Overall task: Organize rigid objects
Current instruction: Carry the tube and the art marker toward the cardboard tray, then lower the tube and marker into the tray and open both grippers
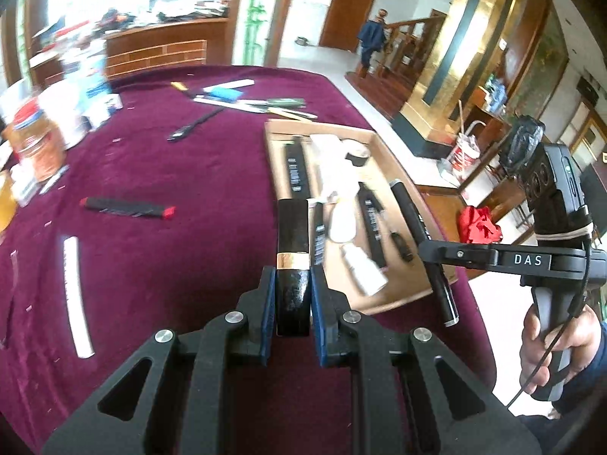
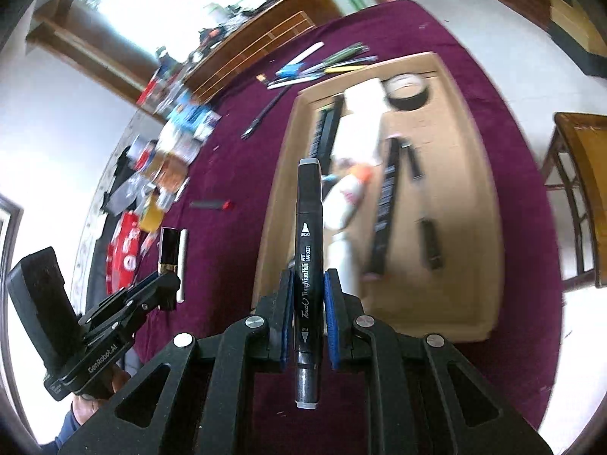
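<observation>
My left gripper (image 1: 291, 284) is shut on a black lipstick tube with a gold band (image 1: 292, 235), held above the maroon tablecloth just left of the cardboard tray (image 1: 402, 295). My right gripper (image 2: 308, 295) is shut on a black art marker (image 2: 309, 227), held over the near left part of the same cardboard tray (image 2: 474, 227). The tray holds several black sticks, white bottles and a tape roll (image 2: 408, 91). In the left wrist view the right gripper (image 1: 436, 254) shows with its marker (image 1: 445, 295) over the tray's near right corner. The left gripper (image 2: 167, 284) shows in the right wrist view with the lipstick tube (image 2: 169, 246).
A black stick with a red end (image 1: 129, 207) and a white strip (image 1: 77, 295) lie on the maroon tablecloth (image 1: 189, 174). Pens and rulers (image 1: 246, 100) lie at the far side. Jars and boxes (image 1: 45, 136) crowd the left edge. A wooden chair (image 2: 580, 189) stands right of the table.
</observation>
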{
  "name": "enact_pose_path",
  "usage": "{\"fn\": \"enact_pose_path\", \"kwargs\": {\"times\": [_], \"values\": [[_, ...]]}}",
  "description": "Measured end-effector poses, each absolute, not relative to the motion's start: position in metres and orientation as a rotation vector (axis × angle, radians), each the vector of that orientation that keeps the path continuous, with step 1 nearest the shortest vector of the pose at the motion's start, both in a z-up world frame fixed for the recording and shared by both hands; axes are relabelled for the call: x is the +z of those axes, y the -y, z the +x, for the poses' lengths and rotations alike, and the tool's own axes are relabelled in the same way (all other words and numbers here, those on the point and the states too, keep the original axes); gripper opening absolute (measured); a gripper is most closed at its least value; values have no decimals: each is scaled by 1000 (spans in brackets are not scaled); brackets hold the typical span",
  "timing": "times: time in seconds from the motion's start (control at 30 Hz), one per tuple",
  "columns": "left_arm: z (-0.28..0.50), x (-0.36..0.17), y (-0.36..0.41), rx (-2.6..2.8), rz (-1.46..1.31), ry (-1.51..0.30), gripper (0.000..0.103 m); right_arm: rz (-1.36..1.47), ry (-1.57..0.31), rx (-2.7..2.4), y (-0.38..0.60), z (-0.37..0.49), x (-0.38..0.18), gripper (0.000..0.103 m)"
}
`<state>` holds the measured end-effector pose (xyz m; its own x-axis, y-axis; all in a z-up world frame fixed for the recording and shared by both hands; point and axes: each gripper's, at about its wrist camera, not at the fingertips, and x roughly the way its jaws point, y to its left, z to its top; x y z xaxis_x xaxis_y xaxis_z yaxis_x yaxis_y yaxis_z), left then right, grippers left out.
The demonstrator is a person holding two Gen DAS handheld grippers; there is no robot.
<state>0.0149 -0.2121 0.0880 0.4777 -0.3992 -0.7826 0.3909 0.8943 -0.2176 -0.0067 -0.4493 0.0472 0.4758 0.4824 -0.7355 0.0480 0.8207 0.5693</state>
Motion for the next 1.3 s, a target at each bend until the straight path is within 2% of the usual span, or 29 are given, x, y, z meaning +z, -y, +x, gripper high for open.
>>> {"fn": "enact_pose_path", "kwargs": {"times": [0.37,1.3], "values": [[48,49,287,-509,26,-1060,14,582,-1122,223,479,26,21,14],[55,13,301,-500,74,-1136,14,554,-1203,172,479,39,-5,14]]}}
